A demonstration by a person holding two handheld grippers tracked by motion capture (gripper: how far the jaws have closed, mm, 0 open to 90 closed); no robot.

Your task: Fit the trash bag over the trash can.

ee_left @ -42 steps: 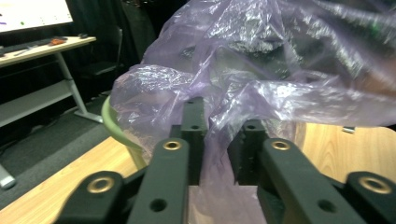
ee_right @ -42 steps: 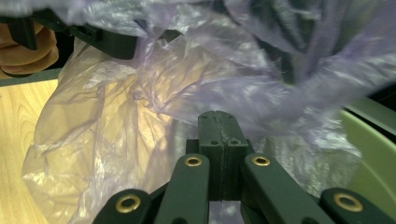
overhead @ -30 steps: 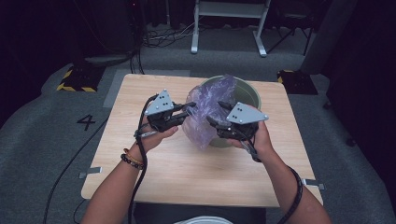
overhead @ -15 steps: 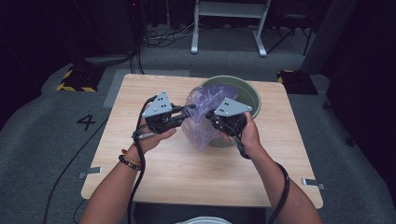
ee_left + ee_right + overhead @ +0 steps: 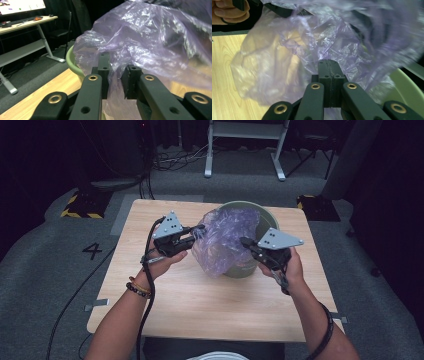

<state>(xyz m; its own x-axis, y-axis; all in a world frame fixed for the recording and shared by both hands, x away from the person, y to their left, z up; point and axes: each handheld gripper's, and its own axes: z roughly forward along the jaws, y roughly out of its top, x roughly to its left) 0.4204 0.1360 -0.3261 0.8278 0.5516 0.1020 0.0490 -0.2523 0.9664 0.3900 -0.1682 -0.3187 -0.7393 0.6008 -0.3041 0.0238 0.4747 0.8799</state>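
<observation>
Dark numeral "4" (image 5: 93, 251) on the grey floor mat left of the table

On the table (image 5: 200, 305), the plastic bag (image 5: 225, 240) draped over the near-left rim of the bucket (image 5: 260, 215) toward the far edge, with the left gripper (image 5: 197, 231) at its left and the right gripper (image 5: 246, 243) at its right.

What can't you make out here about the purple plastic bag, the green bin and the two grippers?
- Inside of the green bin: high view, covered by the purple plastic bag.
- Whether film sits between the right gripper pads: right gripper view, jaws pressed together and the bag blurred.
- Bag's open edge: crumpled folds hide it.
- Left gripper: left gripper view, film drapes over its tips.
</observation>
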